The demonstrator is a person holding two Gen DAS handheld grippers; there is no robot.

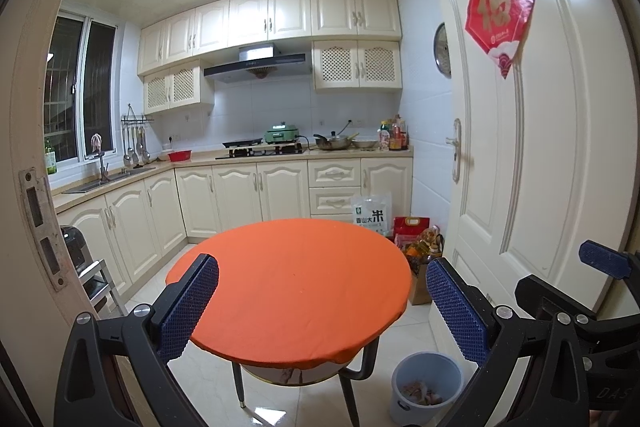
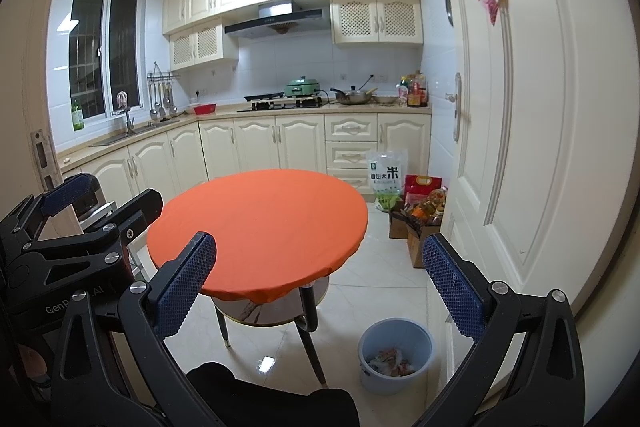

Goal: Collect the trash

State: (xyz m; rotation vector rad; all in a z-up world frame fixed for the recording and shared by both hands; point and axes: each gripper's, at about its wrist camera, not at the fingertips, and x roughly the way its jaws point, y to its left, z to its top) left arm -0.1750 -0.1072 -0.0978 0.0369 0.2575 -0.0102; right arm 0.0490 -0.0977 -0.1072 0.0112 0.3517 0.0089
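Observation:
A round table under an orange cloth stands in the middle of the kitchen floor, with nothing on its top. Just right of its legs sits a pale blue bin holding crumpled wrappers. My left gripper is held open in front of the table with nothing between its blue pads. My right gripper is likewise open and holds nothing. Each gripper shows at the other view's edge: the right one, the left one.
Cream cabinets and a counter with stove, pans and bottles run along the back and left. A white door stands at the right. Rice bags and cardboard boxes of bottles crowd the floor beside it. A step stool stands left of the table.

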